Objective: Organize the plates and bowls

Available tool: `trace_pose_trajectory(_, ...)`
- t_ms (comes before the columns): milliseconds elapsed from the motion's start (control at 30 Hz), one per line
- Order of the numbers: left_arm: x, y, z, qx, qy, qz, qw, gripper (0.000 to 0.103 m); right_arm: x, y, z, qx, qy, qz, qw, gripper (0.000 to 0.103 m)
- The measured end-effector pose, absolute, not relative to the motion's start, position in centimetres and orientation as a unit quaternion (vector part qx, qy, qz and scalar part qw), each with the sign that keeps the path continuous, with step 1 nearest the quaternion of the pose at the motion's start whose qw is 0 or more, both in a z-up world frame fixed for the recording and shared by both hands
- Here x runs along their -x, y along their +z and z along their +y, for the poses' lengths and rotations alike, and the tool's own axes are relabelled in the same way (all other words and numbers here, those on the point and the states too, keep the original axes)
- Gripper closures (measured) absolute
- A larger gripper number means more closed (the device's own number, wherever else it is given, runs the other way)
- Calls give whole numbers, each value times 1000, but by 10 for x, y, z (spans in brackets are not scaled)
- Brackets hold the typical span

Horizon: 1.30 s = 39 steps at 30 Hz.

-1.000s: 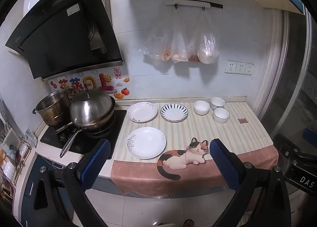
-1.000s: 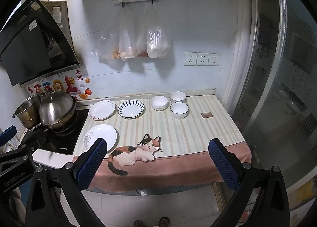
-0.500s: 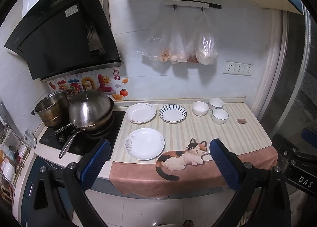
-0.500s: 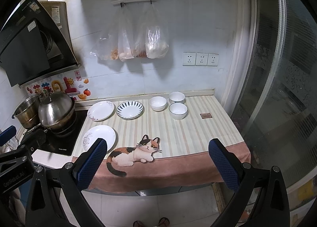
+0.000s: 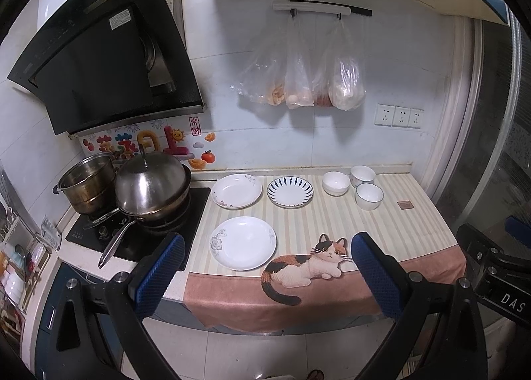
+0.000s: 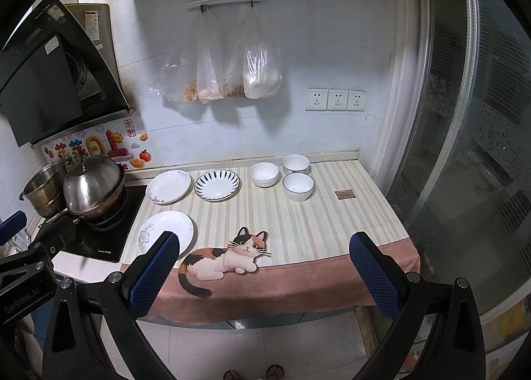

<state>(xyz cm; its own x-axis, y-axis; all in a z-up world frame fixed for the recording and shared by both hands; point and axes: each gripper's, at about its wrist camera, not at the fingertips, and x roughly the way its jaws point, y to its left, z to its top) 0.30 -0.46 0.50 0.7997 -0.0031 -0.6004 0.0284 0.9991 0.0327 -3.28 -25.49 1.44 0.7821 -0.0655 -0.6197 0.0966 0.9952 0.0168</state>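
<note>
Jaws wide, clear of plates (image 5: 243, 242) and bowls (image 5: 369, 196).

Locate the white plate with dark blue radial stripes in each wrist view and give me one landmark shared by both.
Left wrist view: the white plate with dark blue radial stripes sits just above centre, between a floral white plate and three white bowls.
Right wrist view: the striped plate lies left of centre, in the same back row.
Shared landmark: the calico cat print on the pink counter cloth, nearer the camera than the plate.
</note>
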Motion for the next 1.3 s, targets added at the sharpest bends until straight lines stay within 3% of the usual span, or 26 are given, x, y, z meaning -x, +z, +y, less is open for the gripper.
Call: trace_pose_trajectory(1300,-14,10,5,-19,-8,305,952,0,22,21,-241,-24,-41,323,945,0)
